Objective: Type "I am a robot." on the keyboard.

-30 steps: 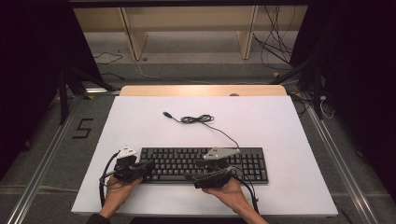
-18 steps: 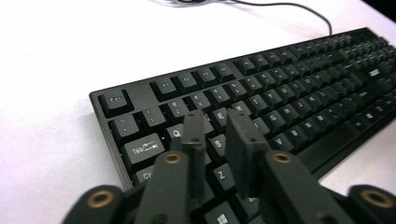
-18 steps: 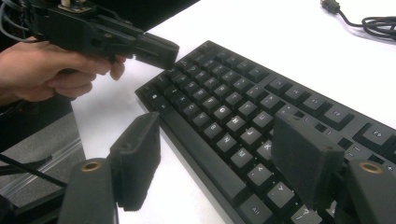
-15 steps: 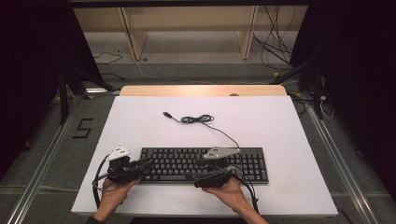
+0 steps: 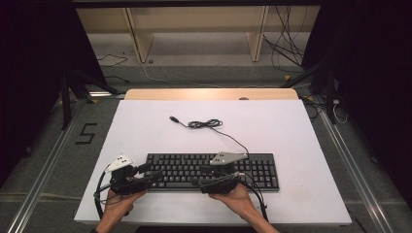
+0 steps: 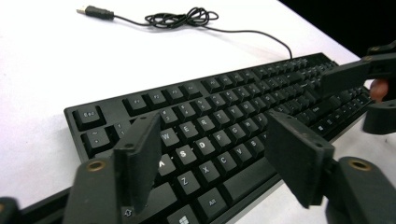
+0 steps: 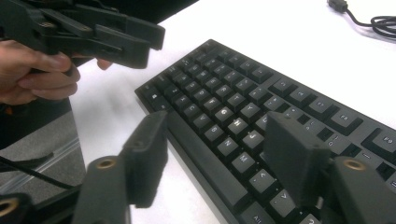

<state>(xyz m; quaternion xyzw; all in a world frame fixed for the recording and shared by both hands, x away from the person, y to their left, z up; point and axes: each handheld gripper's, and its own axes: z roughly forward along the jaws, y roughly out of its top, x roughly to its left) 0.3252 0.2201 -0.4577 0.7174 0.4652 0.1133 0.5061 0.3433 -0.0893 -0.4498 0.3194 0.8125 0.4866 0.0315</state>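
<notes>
The keyboard (image 5: 214, 171) lies flat on the white table (image 5: 291, 131), close to the near edge, and both claws are at its front side.

The left claw (image 5: 148, 173) is at the left end of the keyboard. Its jaws are apart and have just been opening. In the left gripper view the left claw (image 6: 212, 154) hangs a little above the keys: the letter keys of the left part show in the gap between the two jaws, and the pads press on nothing. The front edge of the keyboard runs under the claw, and the rest of the keyboard goes away from it to the right and back.

The right claw (image 5: 204, 175) is over the middle part of the keyboard, at its front edge. Its jaws are apart also, but they have just been closing a little. In the right gripper view the right claw (image 7: 215, 154) stands across the front edge: one jaw is over the bare table just before the edge, the other jaw is over the keys, and the edge lies between them. If the pads touch the keyboard I cannot tell; no grip is seen.

The cable (image 5: 206, 124) goes from the back of the keyboard, well beyond both claws, and makes a small coil on the table.
</notes>
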